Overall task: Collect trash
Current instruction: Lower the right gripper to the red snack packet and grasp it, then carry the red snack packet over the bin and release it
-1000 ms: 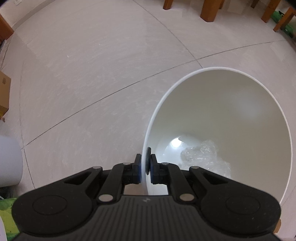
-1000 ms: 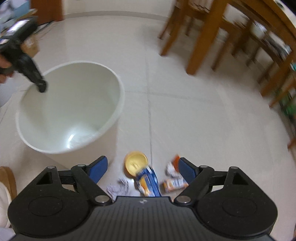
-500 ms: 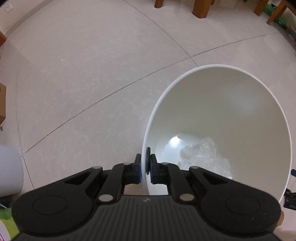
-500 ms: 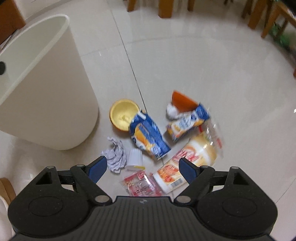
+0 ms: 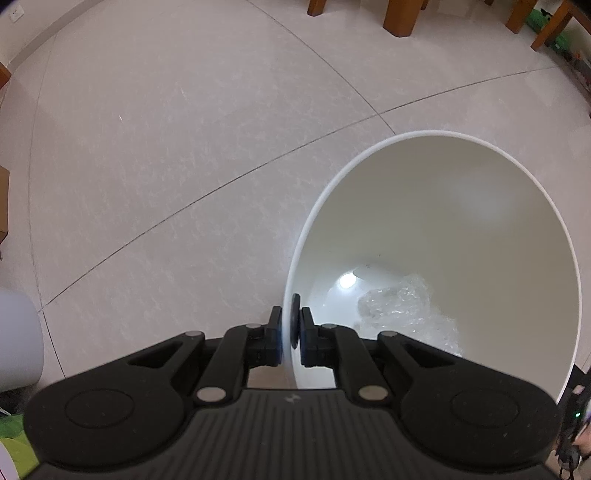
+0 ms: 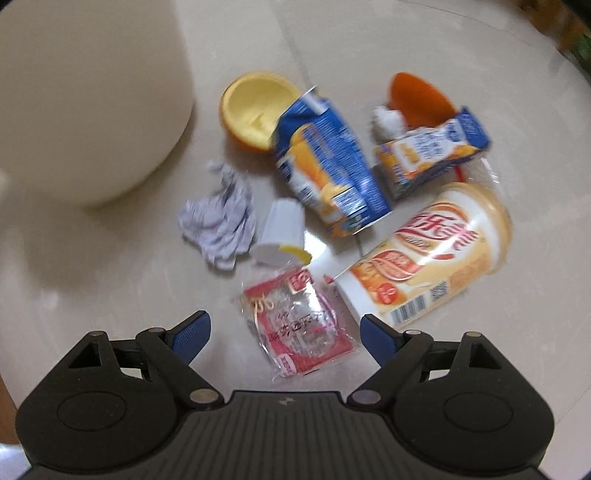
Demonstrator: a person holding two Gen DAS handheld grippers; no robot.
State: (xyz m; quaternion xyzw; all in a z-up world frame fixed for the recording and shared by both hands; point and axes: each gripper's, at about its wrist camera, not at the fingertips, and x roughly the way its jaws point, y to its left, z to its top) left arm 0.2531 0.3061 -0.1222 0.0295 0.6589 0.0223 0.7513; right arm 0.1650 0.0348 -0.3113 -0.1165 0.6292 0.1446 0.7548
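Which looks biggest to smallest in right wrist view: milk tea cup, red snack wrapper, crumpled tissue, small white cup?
1. milk tea cup
2. red snack wrapper, though nearest the camera
3. crumpled tissue
4. small white cup

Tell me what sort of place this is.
Most likely a home dining area. The floor is pale glossy tile, wooden furniture legs stand at its far edge, and household litter such as a drink cup and a juice carton lies beside a white bin.
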